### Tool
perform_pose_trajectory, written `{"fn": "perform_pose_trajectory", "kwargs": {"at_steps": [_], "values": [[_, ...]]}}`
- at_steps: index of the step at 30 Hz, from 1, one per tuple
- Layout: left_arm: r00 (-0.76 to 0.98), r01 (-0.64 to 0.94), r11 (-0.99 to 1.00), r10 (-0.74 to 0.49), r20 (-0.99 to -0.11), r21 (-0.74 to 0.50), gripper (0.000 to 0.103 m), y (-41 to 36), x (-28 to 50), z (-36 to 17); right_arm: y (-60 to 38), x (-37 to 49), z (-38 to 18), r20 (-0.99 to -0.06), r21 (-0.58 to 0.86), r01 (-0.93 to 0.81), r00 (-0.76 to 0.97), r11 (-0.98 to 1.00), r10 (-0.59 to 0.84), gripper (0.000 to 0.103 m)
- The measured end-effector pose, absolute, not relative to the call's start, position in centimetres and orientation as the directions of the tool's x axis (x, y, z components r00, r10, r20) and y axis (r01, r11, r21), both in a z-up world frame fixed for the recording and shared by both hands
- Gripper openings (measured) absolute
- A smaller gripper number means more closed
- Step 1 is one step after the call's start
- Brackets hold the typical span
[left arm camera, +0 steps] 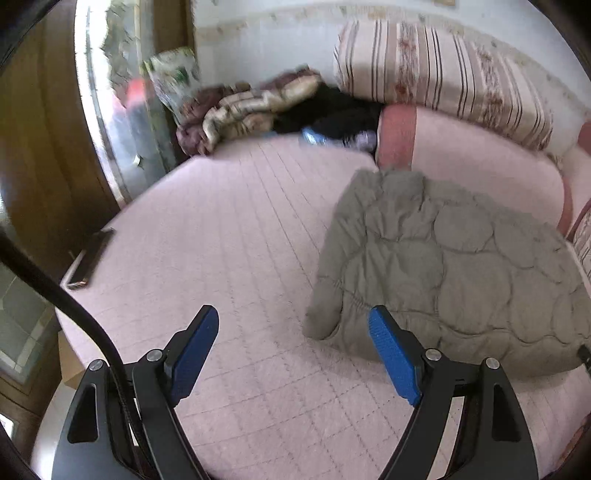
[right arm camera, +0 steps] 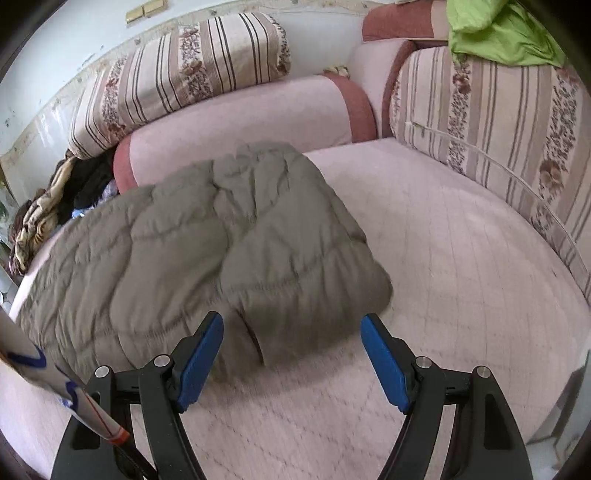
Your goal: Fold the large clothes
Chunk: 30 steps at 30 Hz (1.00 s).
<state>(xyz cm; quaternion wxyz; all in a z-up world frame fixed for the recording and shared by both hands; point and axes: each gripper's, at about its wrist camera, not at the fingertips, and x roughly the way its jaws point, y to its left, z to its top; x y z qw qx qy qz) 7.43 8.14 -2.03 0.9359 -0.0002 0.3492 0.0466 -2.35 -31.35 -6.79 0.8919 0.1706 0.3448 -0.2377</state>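
Observation:
An olive-grey quilted jacket point(left arm camera: 450, 258) lies folded into a thick bundle on the pink quilted sofa seat point(left arm camera: 221, 229). In the left wrist view it is at the right, and my left gripper point(left arm camera: 293, 321) is open and empty just left of its near corner. In the right wrist view the jacket point(right arm camera: 207, 240) fills the middle and left. My right gripper point(right arm camera: 291, 325) is open and empty, its jaws standing either side of the jacket's near edge, a little above the seat point(right arm camera: 461, 258).
Striped floral cushions point(right arm camera: 177, 70) and a pink bolster point(right arm camera: 243, 107) line the back. A pile of blankets and dark clothes point(left arm camera: 258, 107) lies at the far left corner. A green cloth point(right arm camera: 502, 33) hangs over the right cushion. A dark book-like object point(left arm camera: 88, 258) lies at the seat's left edge.

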Motion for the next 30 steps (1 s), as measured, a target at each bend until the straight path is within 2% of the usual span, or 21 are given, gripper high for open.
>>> {"fn": "perform_pose_trajectory", "kwargs": {"at_steps": [4, 10, 16, 24, 30], "values": [[0.823, -0.168, 0.985, 0.168, -0.543, 0.05, 0.091, 9.2, 4.0, 0.2, -29.8, -4.6, -6.9, -0.686, 0.148, 0.542, 0.659, 0.827, -0.309, 0.081], [0.816, -0.137, 0.991, 0.119, -0.566, 0.011, 0.091, 9.6, 2.1, 1.1, -27.1, -7.3, -8.1, -0.717, 0.188, 0.536, 0.647, 0.823, -0.258, 0.081], [0.864, -0.157, 0.979, 0.201, -0.462, 0.132, 0.091, 7.5, -1.4, 1.6, -24.0, -9.2, -7.7, -0.724, 0.172, 0.502, 0.648, 0.847, -0.237, 0.081], [0.82, -0.015, 1.0, 0.026, -0.571, 0.025, 0.091, 6.4, -3.8, 1.0, -21.4, -11.0, -6.0, -0.724, 0.157, 0.472, 0.652, 0.867, -0.224, 0.082], [0.769, 0.067, 0.996, -0.017, -0.64, 0.054, 0.091, 4.4, -5.7, -0.6, -20.7, -12.1, -4.6, -0.726, 0.146, 0.489, 0.643, 0.86, -0.242, 0.084]]}}
